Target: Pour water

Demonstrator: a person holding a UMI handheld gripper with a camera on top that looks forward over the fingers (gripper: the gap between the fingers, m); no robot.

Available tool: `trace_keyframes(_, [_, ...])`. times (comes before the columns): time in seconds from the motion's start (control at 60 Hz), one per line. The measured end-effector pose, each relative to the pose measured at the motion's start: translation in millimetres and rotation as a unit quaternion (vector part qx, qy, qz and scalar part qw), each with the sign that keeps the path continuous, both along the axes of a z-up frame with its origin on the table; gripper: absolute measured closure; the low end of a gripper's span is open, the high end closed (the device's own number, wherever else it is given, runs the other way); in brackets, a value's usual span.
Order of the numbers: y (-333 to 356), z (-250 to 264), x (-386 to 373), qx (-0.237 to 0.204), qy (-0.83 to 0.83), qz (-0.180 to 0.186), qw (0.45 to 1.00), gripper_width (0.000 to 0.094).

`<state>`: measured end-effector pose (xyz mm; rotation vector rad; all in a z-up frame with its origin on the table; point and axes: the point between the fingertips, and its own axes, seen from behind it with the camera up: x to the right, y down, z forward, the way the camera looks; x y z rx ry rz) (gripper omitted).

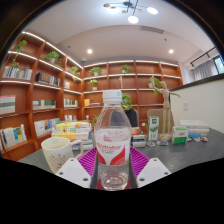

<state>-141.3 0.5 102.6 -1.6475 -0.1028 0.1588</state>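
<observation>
A clear water bottle (113,140) fills the gap between the tongs (113,172), blocking the way ahead. A white cup (57,152) stands close on one side; boxes (72,130) crowd the surface (200,152) behind it. The other side lies more open.

Bottle (113,140) hides the tongs' (113,172) pads' inner faces.

The gripper (112,172) has two pale grey, angular fingers (72,173) (each faced inside with a magenta pad (88,160)).
</observation>
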Motion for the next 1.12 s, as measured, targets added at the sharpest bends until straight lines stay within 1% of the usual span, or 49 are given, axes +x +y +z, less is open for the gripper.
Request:
trace_keyframes(0.05, [0,-3,1,-0.005,0.0,-0.002,1.0,0.0396])
trace_keyframes(0.15, [-8,-27,3,-0.06,0.004,-0.011,0.998,0.0179])
trace_keyframes(0.183, [-14,-28,2,-0.067,0.011,-0.012,0.998,0.0152])
trace_keyframes(0.35, [-62,-19,-2,-0.074,0.049,-0.016,0.996,0.0145])
trace_keyframes(0.4, [-75,-18,-3,-0.076,0.047,-0.028,0.996,0.013])
trace_keyframes(0.517, [-101,-7,0,-0.078,0.02,-0.052,0.995,0.0128])
trace_keyframes(0.583, [-110,1,-2,-0.077,0.003,-0.058,0.995,0.0124])
trace_keyframes(0.783, [-131,35,-14,-0.053,-0.013,-0.055,0.997,0.0122])
trace_keyframes(0.883, [-133,49,-15,-0.037,-0.022,-0.059,0.997,0.0121])
trace_keyframes(1.117, [-131,72,-24,-0.015,-0.003,-0.057,0.998,0.012])
